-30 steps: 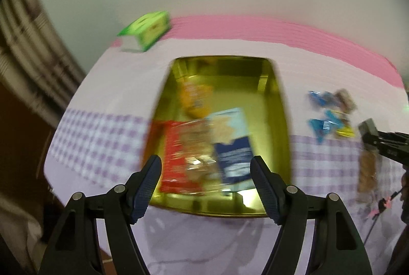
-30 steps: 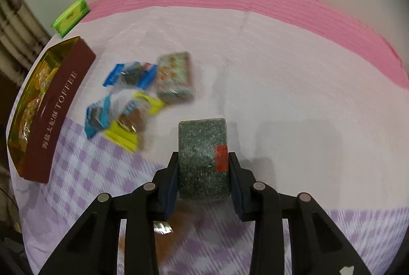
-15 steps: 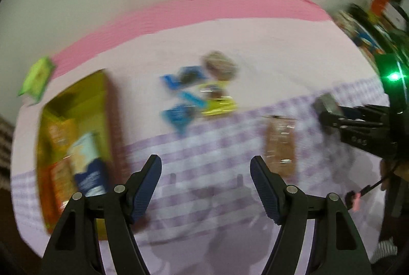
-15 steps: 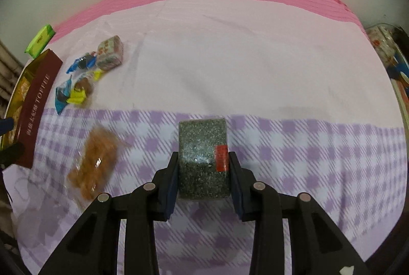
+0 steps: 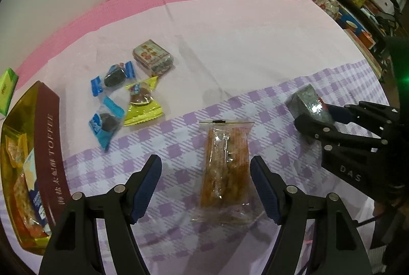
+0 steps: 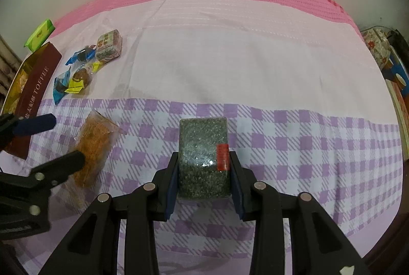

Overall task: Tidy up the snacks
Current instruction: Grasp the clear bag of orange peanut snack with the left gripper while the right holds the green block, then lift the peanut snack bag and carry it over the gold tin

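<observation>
The left gripper hung low over the checked cloth with its jaws spread wide, holding nothing. The orange snack packet lay flat between the blue pads, nearer the right-hand one, its long side running toward twelve o'clock.

To take it well, the jaws would probably need to drop until the pads flanked the solid middle of the packet, not the loose clear film at the near end, then close squarely across its narrow width so the wrapper would not slide or crumple.

At three o'clock in the left view, the right gripper was clamped on the dark speckled block, the block standing out forward of the pads; whether it touched the cloth could not be told. That gripper pointed level across the table, well apart from the packet.

Farther off, at ten o'clock, the small sweets and a little printed box sat loose on the pale cloth. Beyond them, at nine o'clock, stood the toffee tin, already holding several packets, the likely home for both snacks.
</observation>
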### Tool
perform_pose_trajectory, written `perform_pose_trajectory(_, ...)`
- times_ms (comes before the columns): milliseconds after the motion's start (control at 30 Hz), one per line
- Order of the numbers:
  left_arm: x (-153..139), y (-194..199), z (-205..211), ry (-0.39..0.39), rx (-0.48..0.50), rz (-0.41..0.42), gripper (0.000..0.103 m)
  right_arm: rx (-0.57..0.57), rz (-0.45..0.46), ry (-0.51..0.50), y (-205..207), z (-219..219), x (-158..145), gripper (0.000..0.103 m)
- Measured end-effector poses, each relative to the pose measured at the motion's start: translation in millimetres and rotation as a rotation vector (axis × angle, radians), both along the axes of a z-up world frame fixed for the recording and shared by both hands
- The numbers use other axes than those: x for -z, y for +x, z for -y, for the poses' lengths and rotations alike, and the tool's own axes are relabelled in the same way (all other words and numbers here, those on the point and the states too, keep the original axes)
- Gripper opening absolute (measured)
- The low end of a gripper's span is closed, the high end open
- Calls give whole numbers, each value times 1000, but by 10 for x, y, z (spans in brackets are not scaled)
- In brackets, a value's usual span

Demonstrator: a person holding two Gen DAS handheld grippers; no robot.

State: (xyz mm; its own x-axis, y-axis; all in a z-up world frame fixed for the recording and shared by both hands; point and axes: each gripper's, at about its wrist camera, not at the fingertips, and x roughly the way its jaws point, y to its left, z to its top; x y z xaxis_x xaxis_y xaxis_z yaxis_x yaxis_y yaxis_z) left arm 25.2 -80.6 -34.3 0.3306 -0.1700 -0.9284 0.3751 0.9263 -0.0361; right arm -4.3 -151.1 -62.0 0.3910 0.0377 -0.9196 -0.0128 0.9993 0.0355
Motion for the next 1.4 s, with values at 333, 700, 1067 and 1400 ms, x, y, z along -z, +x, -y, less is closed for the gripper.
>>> perform_pose_trajectory(333, 179, 105, 145, 9, -4, -43, 54, 5, -4, 9, 35, 10, -2, 34)
perform_pose_trajectory(700, 193, 100, 66, 42, -18, -18, 38, 4, -2, 9, 27, -9, 2, 35)
perform_pose_trajectory(1067, 82, -2, -186, 33, -55, -32, 38, 1, -2, -6, 28, -8, 9, 36)
perform_pose_trajectory(1400, -285, 35, -587, 1, -125, 15, 38, -6, -3, -14, 28, -22, 4, 36)
